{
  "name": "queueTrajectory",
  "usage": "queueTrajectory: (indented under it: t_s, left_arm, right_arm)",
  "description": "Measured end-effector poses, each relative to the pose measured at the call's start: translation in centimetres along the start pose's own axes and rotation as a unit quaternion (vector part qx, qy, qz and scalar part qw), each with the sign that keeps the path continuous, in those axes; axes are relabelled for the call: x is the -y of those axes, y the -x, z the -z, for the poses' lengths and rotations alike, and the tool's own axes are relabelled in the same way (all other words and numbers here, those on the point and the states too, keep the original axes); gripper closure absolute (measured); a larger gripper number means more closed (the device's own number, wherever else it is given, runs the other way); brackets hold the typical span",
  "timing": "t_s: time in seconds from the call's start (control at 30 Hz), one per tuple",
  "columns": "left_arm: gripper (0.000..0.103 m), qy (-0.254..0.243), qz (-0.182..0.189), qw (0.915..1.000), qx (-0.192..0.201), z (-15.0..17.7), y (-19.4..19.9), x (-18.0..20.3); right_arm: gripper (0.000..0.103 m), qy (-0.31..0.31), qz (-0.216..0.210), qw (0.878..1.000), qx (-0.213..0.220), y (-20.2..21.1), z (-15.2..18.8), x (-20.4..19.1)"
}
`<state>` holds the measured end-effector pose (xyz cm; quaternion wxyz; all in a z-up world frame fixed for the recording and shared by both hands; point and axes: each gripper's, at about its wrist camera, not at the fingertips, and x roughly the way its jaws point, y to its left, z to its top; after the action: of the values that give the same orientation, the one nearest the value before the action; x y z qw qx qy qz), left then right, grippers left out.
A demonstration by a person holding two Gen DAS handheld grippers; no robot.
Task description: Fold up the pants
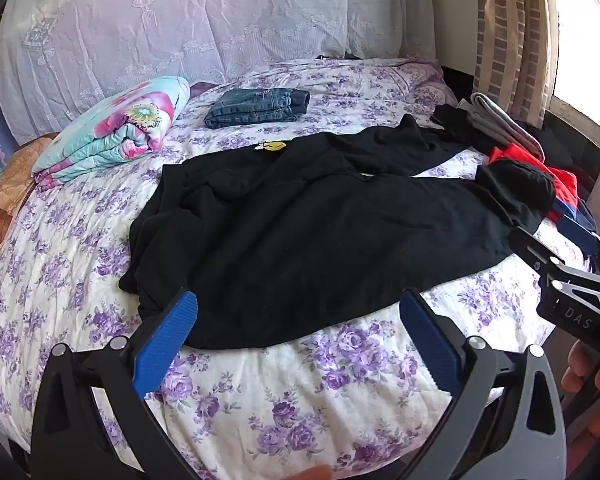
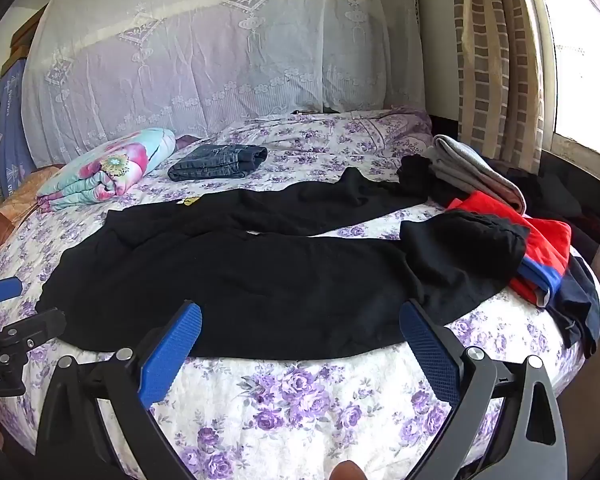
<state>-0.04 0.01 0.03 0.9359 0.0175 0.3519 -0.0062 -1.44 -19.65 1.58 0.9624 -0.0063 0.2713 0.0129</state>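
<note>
Black pants (image 1: 300, 232) (image 2: 260, 276) are lying spread flat across the bed (image 1: 320, 392) (image 2: 300, 396), on a floral purple bedspread. Waist end is pointing left, legs running right. The two legs are splitting apart toward the right, the far leg angling up toward the pile of clothes. A small yellow patch (image 1: 269, 146) is showing near the waist.

Left gripper (image 1: 298, 312) is hovering over the near edge of the pants, jaws standing wide apart, blue pads facing each other, nothing between them. Right gripper (image 2: 300, 320) is hovering likewise at the near edge, further along the near leg, jaws spread wide and gripping nothing. The right gripper's black body is also showing at the right edge of the left wrist view; the left gripper's blue pad and black frame are showing at the left edge of the right wrist view.

The near leg's cuff is resting on a red and blue garment (image 1: 556, 184) (image 2: 540, 256) at the bed's right side. Grey folded cloth (image 1: 504, 124) (image 2: 476, 172) is sitting just behind that. Folded jeans (image 1: 260, 106) (image 2: 220, 162) are lying beyond the pants, well apart from them. A rolled flowered quilt (image 1: 116, 132) (image 2: 104, 168) is lying at far left, beside the jeans. A white lace cover (image 1: 180, 20) (image 2: 220, 48) is draping the headboard.
</note>
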Motion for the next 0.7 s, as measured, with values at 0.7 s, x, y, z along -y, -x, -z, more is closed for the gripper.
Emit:
queueTrajectory:
  t_s: [0.7]
  left_arm:
    - [0.004, 0.0, -0.003, 1.0, -0.007, 0.3, -0.4, -1.3]
  right_arm:
    - [0.003, 0.0, -0.001, 1.0, 0.001, 0.0, 0.0, 0.3]
